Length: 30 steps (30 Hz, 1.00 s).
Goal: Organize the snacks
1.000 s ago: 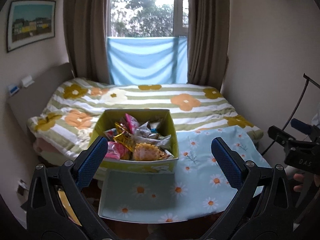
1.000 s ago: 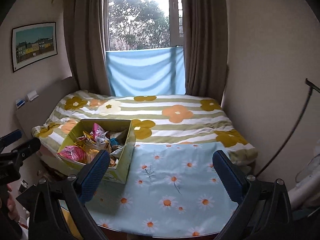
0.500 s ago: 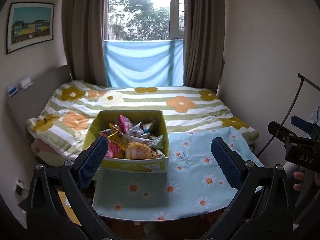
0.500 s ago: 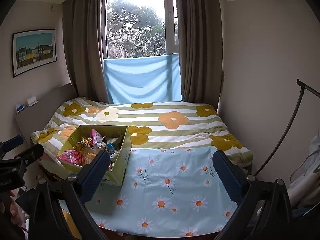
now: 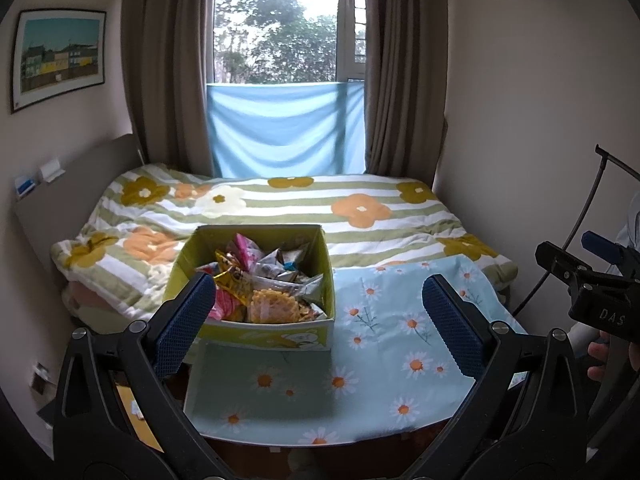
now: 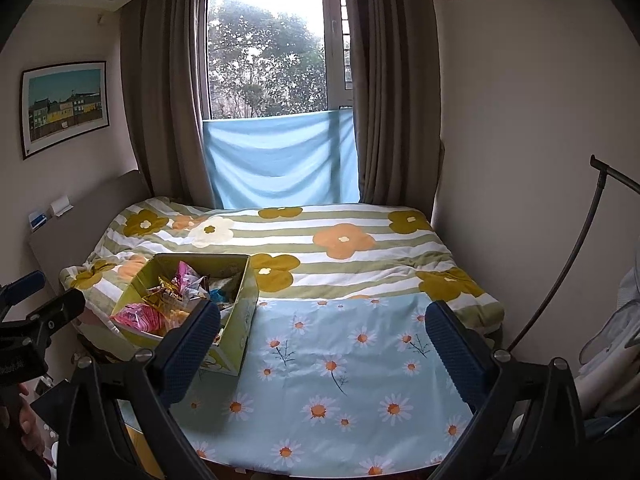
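We are holding the left gripper [image 5: 318, 312] above the near edge of the daisy-print cloth [image 5: 384, 364], its blue-padded fingers [image 5: 182, 320] spread wide and gripping nothing. The yellow-green box [image 5: 264, 334] is sitting on that cloth, just beyond the left finger, whose pad is overlapping the box's near-left corner in this view; whether they touch, we cannot tell. Snack packets [image 5: 272, 308] are piling up inside the box: a pink one, a gold one, silvery ones, and a clear bag of orange crisps at the front.

We are keeping the right gripper [image 6: 320, 340] released too, fingers [image 6: 456, 352] far apart and empty, hovering over the bare stretch of the cloth [image 6: 352, 384] to the right of the box [image 6: 240, 320]. From here the box is lying beside and behind the left finger, well apart from the right one. Beyond the box, the flowered striped quilt [image 6: 320, 248] is covering the bed.
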Available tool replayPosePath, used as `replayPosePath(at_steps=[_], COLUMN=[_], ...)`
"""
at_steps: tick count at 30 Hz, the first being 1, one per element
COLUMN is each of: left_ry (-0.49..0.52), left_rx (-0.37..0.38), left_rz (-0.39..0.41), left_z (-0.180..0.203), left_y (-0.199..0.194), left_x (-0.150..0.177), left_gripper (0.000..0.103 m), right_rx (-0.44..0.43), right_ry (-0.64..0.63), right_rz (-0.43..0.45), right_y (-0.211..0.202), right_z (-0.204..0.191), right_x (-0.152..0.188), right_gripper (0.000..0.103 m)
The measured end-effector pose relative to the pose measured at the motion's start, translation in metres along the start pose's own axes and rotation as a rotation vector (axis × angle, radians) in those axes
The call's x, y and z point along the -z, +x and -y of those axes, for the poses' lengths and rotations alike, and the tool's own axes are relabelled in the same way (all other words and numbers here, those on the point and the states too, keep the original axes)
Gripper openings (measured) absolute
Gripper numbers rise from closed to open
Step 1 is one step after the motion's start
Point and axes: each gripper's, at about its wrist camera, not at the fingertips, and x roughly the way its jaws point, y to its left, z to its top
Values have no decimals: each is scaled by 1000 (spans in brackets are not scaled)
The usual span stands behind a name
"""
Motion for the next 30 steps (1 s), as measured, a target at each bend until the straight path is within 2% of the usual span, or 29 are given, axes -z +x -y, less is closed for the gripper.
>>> replayPosePath(at_steps=[30], left_ry=[-27], left_rx=[0], left_rz=[6], left_z=[-15], left_y=[-6], left_x=[6], left_gripper=[103], right_rx=[4], right_ry=[5], right_rz=[12], right_y=[-7], right_z=[-7], right_x=[-1], right_gripper=[102])
